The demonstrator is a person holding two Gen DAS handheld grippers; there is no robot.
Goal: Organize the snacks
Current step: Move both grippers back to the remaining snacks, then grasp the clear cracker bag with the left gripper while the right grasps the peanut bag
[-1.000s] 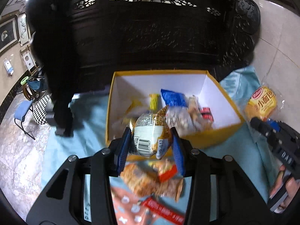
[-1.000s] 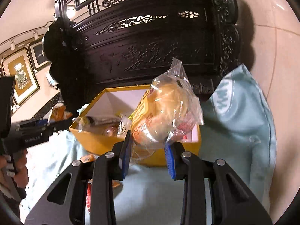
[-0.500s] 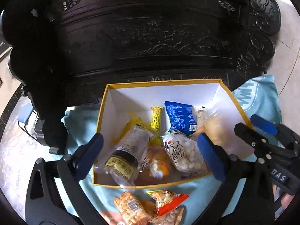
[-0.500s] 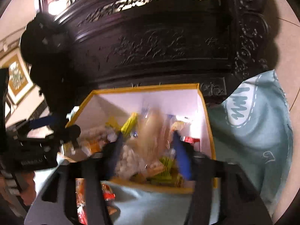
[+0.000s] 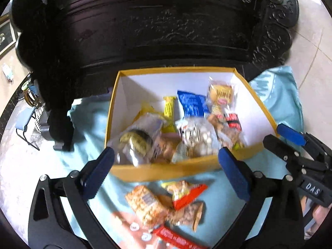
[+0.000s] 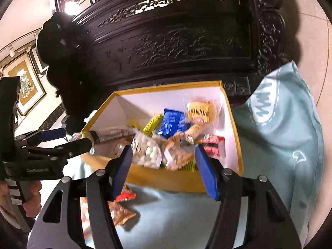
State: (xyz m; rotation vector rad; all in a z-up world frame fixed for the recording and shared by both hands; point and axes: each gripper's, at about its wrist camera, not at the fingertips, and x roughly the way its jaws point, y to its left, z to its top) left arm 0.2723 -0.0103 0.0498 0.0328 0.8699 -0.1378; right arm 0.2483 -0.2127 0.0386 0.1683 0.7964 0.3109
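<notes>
A yellow box with white inner walls stands on a light blue cloth and holds several snack packs. Among them are a blue pack, a clear bag with a yellow bun and a grey wrapped roll. My left gripper is open and empty just in front of the box's near wall. My right gripper is open and empty at the box's near rim. Loose snack packs lie on the cloth before the box.
A dark carved wooden cabinet rises right behind the box. The blue cloth spreads to the right over a tiled floor. The right gripper shows at the right edge of the left wrist view. The left gripper shows at the left of the right wrist view.
Both grippers have opened and dropped their snack packs into the box. Both have drawn back slightly toward the box's near wall.
</notes>
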